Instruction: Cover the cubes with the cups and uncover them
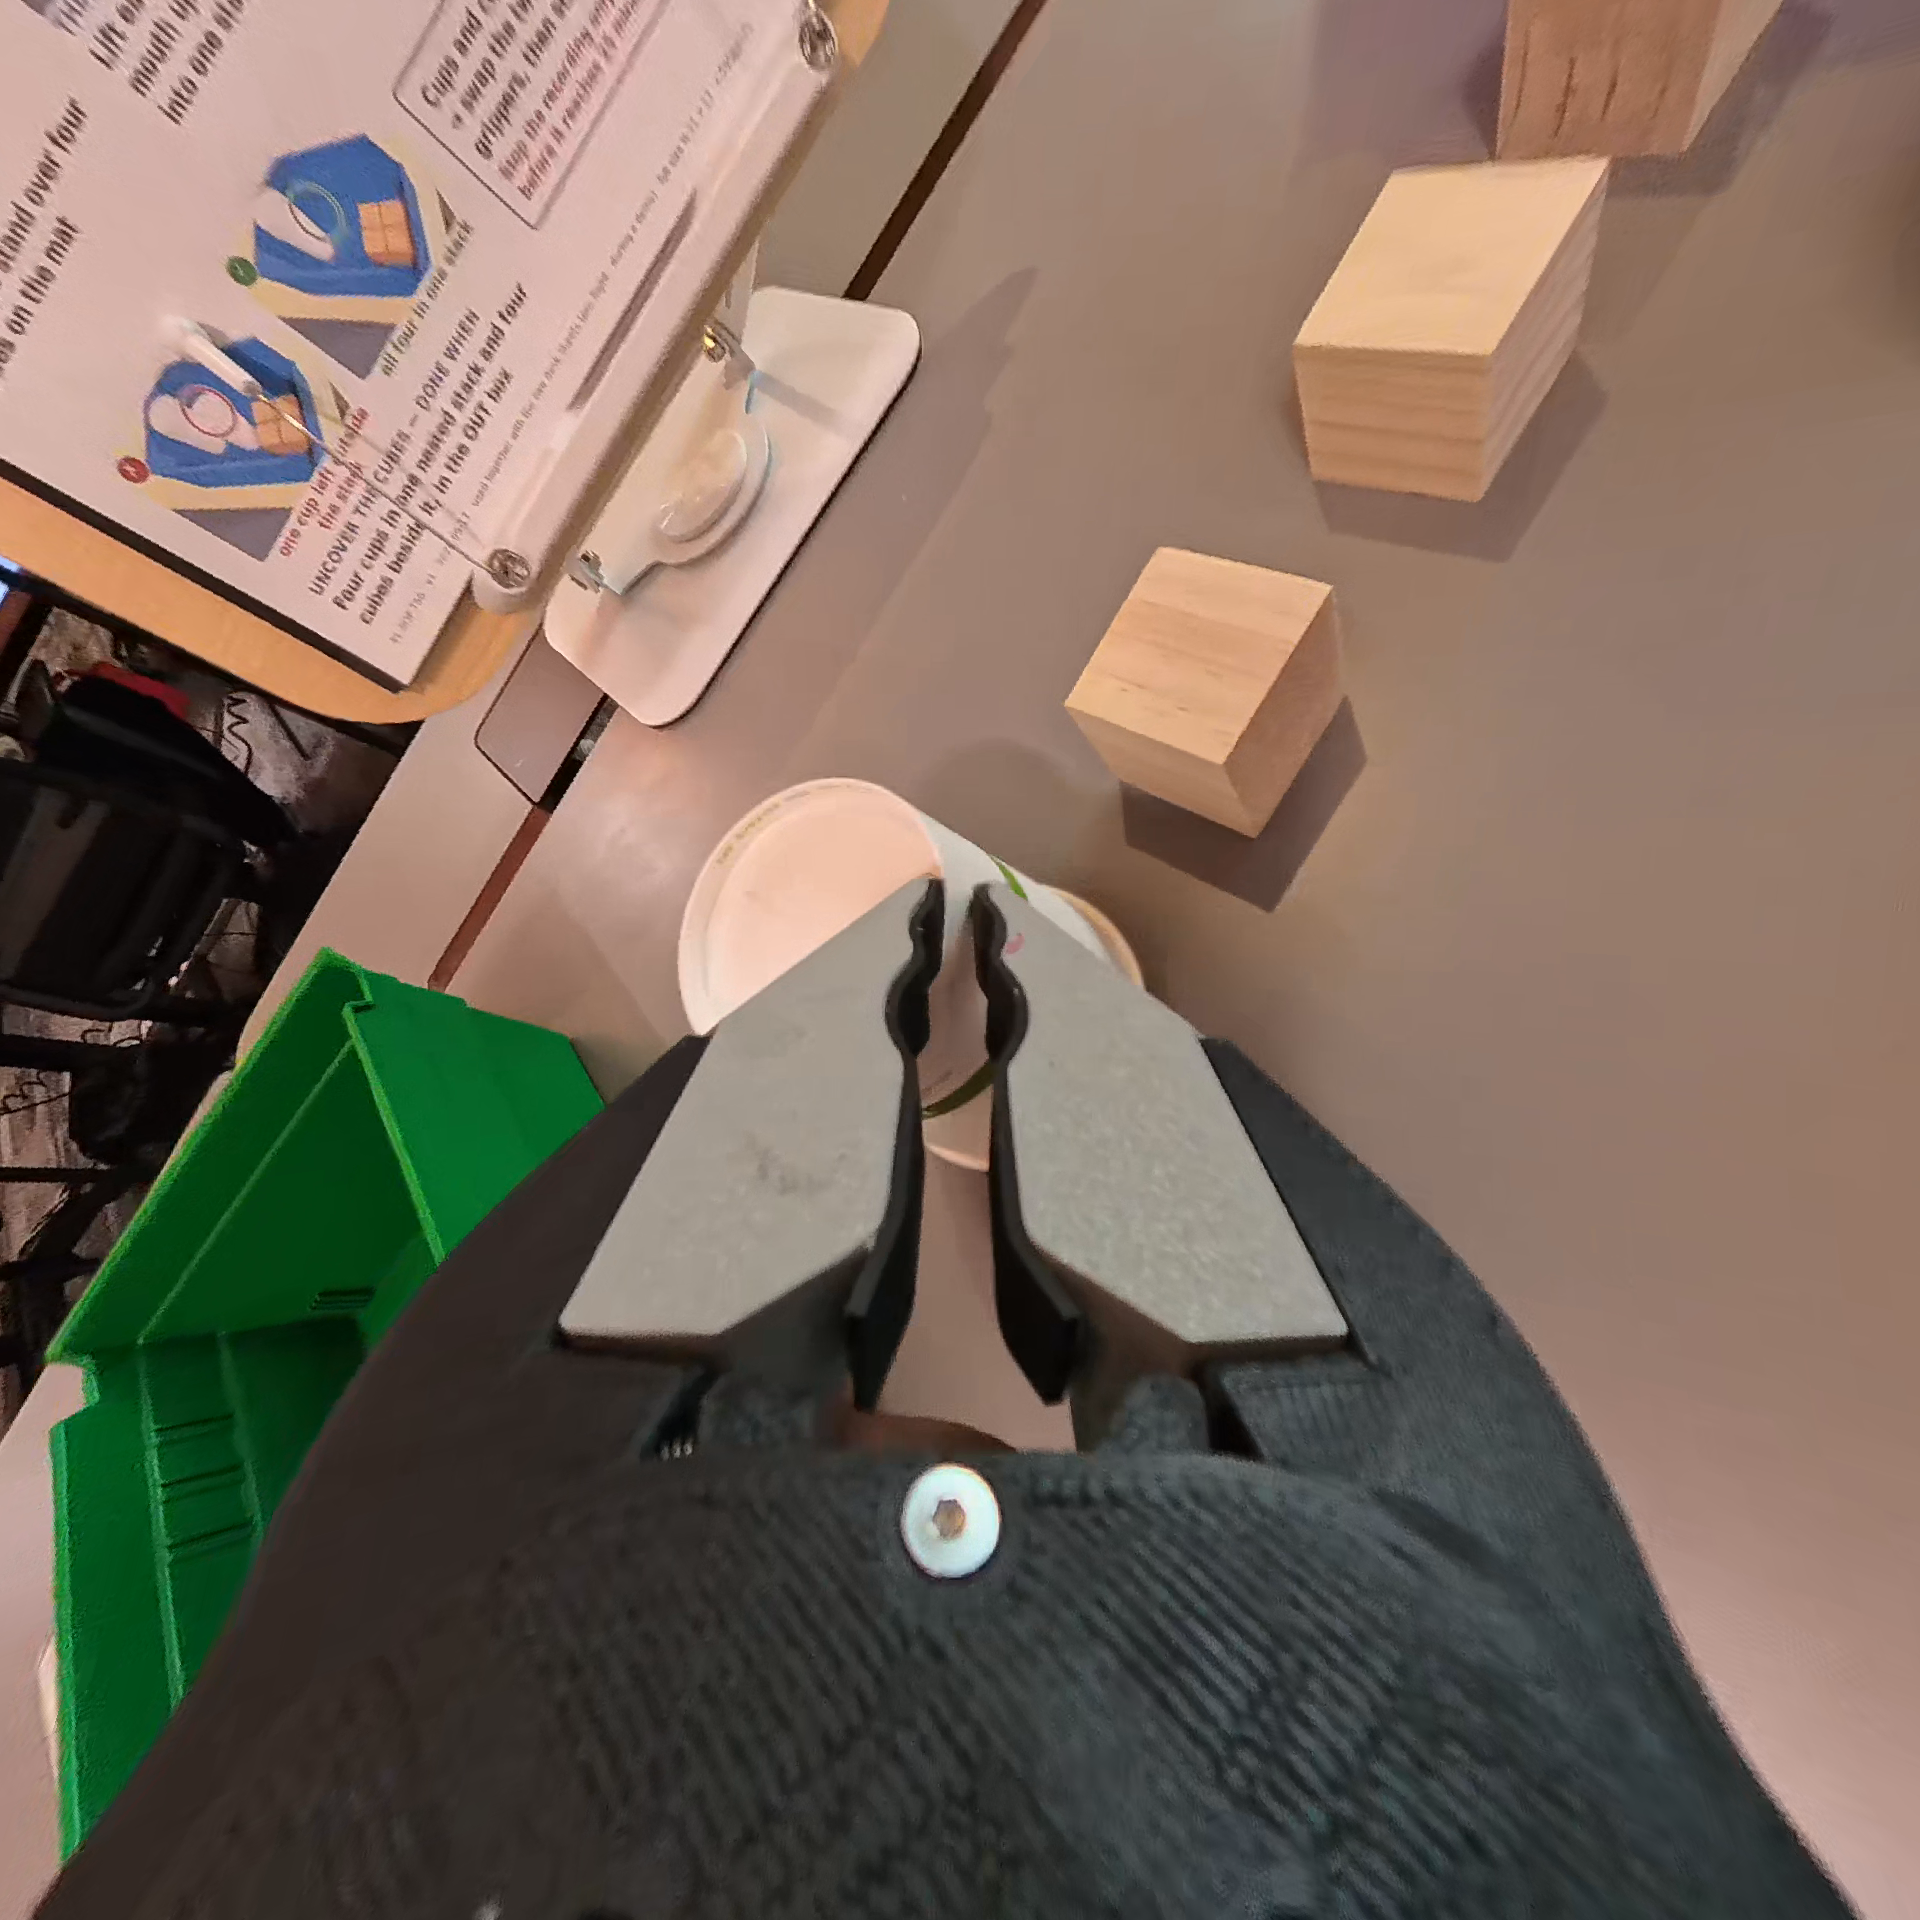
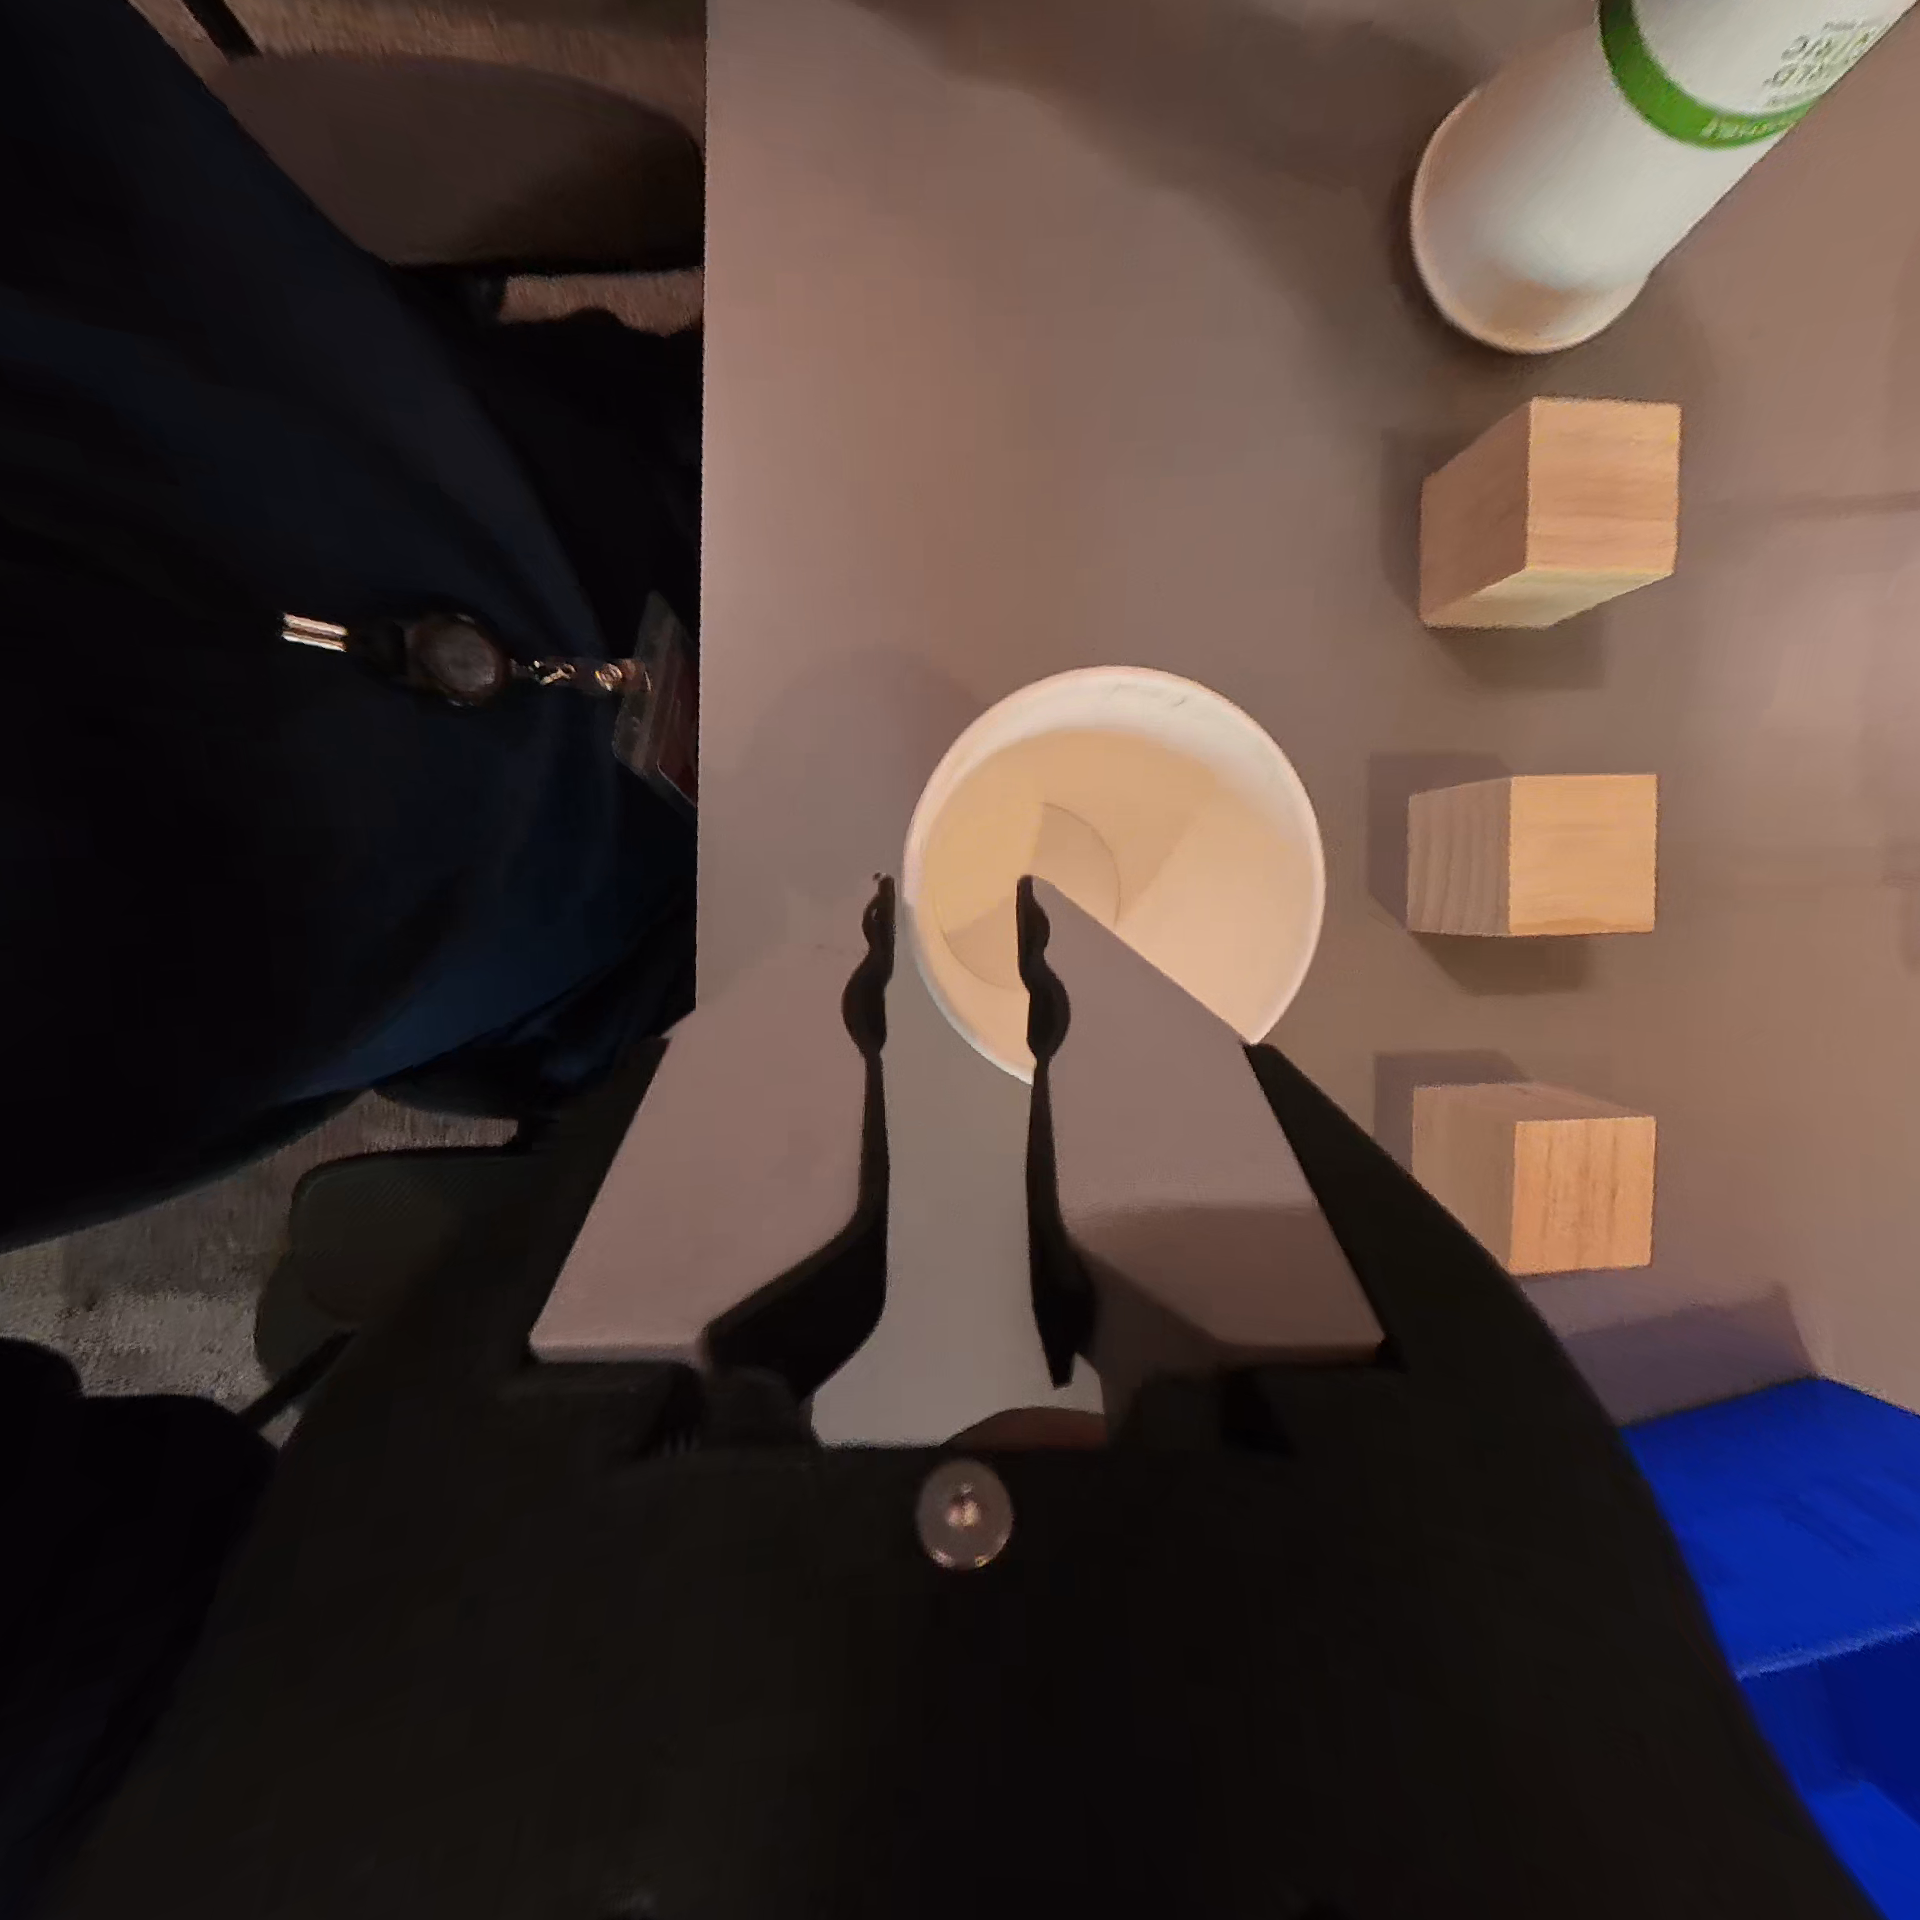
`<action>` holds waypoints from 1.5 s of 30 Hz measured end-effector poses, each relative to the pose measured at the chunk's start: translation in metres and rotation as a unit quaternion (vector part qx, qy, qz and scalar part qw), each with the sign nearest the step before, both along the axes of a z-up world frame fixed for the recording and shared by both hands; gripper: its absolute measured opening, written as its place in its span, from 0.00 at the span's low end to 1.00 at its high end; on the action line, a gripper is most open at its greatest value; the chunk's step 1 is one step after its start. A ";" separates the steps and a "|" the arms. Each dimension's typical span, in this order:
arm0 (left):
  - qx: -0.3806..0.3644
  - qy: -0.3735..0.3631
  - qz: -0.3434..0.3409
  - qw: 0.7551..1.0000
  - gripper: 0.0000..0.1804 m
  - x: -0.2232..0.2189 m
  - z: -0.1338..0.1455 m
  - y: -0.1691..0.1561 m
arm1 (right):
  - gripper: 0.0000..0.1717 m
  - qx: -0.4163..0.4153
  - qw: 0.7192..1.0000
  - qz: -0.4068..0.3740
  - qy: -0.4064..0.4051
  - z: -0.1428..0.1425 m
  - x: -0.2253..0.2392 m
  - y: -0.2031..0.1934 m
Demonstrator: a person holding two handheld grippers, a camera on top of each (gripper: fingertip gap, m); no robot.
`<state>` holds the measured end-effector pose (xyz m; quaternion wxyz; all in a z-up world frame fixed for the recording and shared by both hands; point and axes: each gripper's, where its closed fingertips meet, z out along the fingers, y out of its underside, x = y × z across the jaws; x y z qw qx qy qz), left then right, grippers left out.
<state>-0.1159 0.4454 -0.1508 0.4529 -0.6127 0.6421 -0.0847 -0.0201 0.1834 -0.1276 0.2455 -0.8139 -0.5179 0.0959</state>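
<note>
Three wooden cubes [image 2: 1538,852] are sitting in a row on the grey table [image 2: 1039,416] in the right wrist view, and three are also showing in the left wrist view. Two paper cups are appearing on the right side: one upright cup [image 2: 1117,852] standing mouth up just beside the middle cube, and a lying cup [image 2: 1558,187] with a green band past the far cube. The right gripper [image 2: 954,888] is pointing down with its fingers parted, straddling the upright cup's near wall without pressing it. The left gripper [image 1: 956,894] is tilting downward, its fingers nearly closed, pinching the wall of an inverted cup [image 1: 821,894] near a green bin [image 1: 260,1195]
</note>
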 end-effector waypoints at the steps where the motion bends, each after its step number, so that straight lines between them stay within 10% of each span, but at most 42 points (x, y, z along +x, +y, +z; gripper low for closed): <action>1: 0.002 -0.008 -0.002 1.000 0.02 0.000 0.005 -0.001 | 0.12 0.006 1.000 0.004 0.014 0.002 -0.001 0.000; 11: 0.027 -0.143 -0.051 0.988 0.01 -0.008 0.095 -0.043 | 0.17 0.041 0.972 0.030 0.231 0.049 -0.001 -0.004; 20: 0.019 -0.392 -0.215 0.894 0.00 0.027 0.195 -0.176 | 0.35 0.090 0.862 -0.097 0.489 0.109 0.020 0.055; 36: -0.096 -0.454 -0.274 0.842 0.00 0.056 0.179 -0.224 | 0.33 0.064 0.805 -0.079 0.584 0.105 0.014 0.062; 37: -0.092 -0.451 -0.269 0.846 0.00 0.058 0.174 -0.223 | 0.16 0.068 0.809 -0.064 0.580 0.106 0.013 0.059; 41: -0.120 -0.413 -0.241 0.870 0.03 0.055 0.149 -0.208 | 0.00 0.093 0.831 -0.031 0.547 0.115 0.021 0.037; 45: -0.154 -0.347 -0.213 0.900 0.06 0.037 0.108 -0.179 | 0.00 0.165 0.904 -0.077 0.387 0.120 0.052 0.026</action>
